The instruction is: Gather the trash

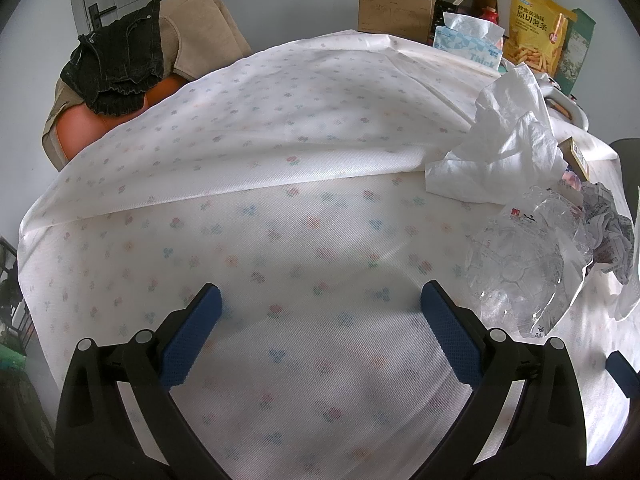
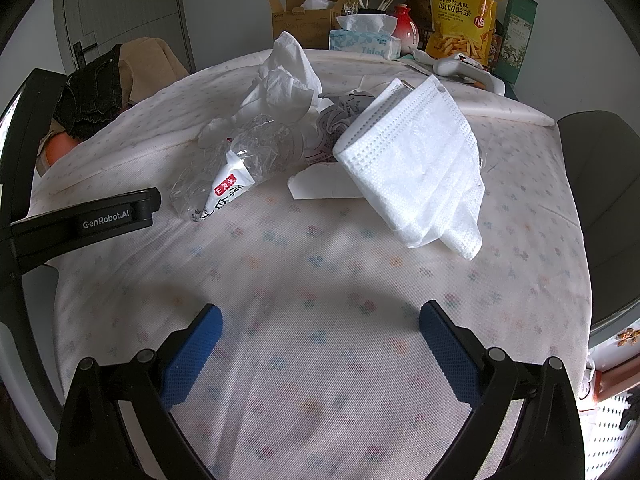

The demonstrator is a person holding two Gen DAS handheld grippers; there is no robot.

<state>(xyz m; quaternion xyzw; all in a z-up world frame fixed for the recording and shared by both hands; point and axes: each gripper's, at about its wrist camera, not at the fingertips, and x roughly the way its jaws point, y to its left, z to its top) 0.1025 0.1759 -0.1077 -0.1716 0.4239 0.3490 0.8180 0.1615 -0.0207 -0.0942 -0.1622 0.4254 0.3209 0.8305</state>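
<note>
Blue-padded fingers [image 2: 192,356] sit closest to me, 2 on each tool. The right gripper [image 2: 320,350] is spread wide over bare tablecloth [image 2: 320,280] and holds nothing; the left gripper [image 1: 320,330] is just as wide and equally empty.

From the left tool's side the trash is crowded to 3 o'clock and partly cut off at the rim: a crumpled printed paper [image 1: 610,240] shows only in part, and a small box [image 1: 576,156] pokes out behind the white tissue [image 1: 508,140]. Print on the clear plastic wrapper [image 1: 528,268] is too warped to read there.

From the right tool the pile lies at 12 o'clock, mid-table: 1 crumpled tissue [image 2: 284,80], 1 crinkled clear wrapper [image 2: 240,160] with a white red-marked label, 1 grey printed paper ball [image 2: 340,120] half hidden behind 1 folded white face mask [image 2: 416,168], and 1 flat white scrap [image 2: 324,188] under the mask's edge.

At the far edge stand 1 tissue box [image 2: 364,42], 1 yellow snack bag [image 2: 460,20] and 1 cardboard box [image 2: 304,12].
</note>
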